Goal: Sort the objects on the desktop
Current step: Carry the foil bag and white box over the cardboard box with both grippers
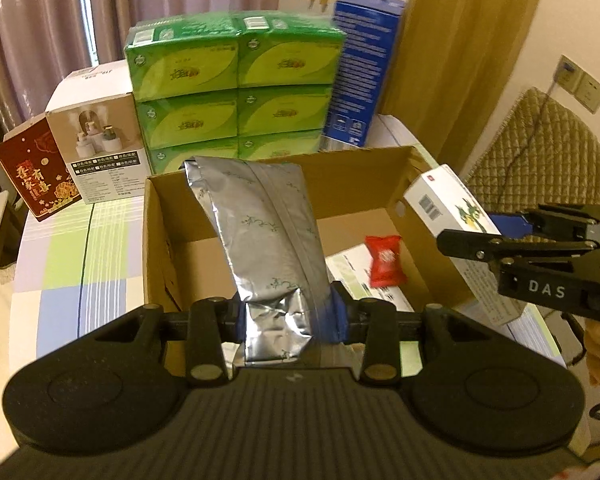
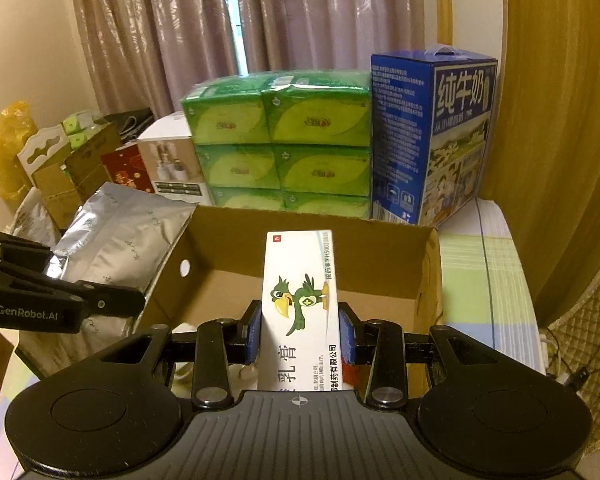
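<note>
My left gripper [image 1: 290,320] is shut on a silver foil pouch [image 1: 266,232] and holds it upright over the near edge of an open cardboard box [image 1: 156,240]. A red candy packet [image 1: 385,260] lies in the box on a white packet [image 1: 350,274]. My right gripper [image 2: 300,336] is shut on a white medicine box with a green parrot [image 2: 300,304], held above the cardboard box [image 2: 380,248]. In the left wrist view the right gripper [image 1: 548,264] and the medicine box [image 1: 456,208] are over the box's right wall. The pouch also shows in the right wrist view [image 2: 116,232].
Behind the box stand a stack of green tissue packs [image 1: 236,88], a blue milk carton [image 1: 362,68], a white appliance box [image 1: 100,140] and a dark red gift box [image 1: 36,172]. A checked cloth [image 1: 72,264] covers the table. A quilted chair [image 1: 540,152] stands right.
</note>
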